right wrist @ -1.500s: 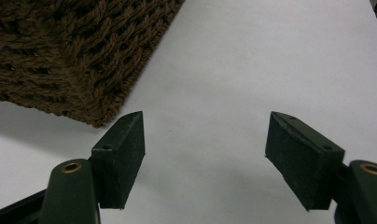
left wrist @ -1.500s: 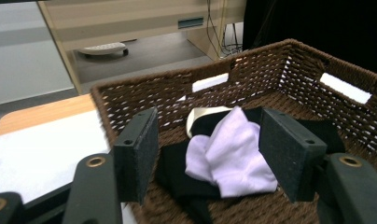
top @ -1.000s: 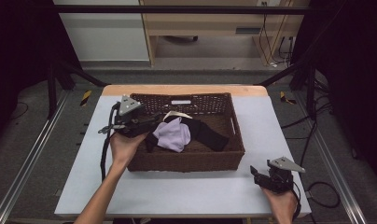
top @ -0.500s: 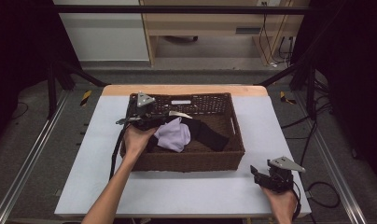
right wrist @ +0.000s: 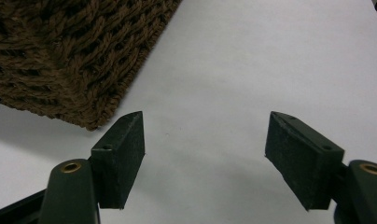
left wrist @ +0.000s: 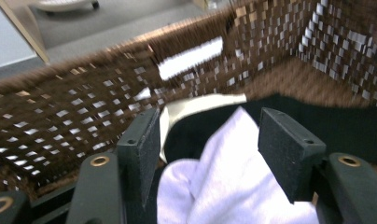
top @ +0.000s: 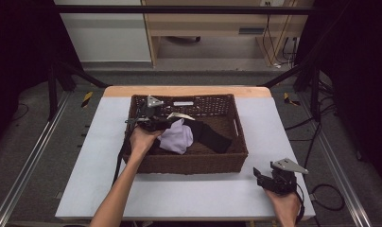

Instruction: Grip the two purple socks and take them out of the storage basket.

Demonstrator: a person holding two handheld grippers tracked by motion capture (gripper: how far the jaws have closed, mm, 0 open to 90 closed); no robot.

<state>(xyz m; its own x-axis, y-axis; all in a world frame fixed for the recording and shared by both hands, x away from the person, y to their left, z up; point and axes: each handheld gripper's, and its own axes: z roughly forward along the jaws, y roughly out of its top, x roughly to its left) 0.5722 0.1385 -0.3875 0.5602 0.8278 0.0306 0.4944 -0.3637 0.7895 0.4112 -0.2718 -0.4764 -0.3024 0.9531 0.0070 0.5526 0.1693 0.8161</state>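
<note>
Left gripper poised over the pale cloth in the basket

The lilac-white cloth lies bunched in the basket's left half, directly ahead of and below the left gripper, its jaws spread wide to either side of it, gripping nothing. A black cloth stretches from it toward the basket's right. The right gripper rests far off on the white table, jaws apart and empty, just past the basket's near right corner. Beyond are grey floor and a wooden desk.

Blurred in the left gripper view: brown woven wicker basket. Partly hidden under crumpled pale lilac cloth: black fabric piece.
</note>
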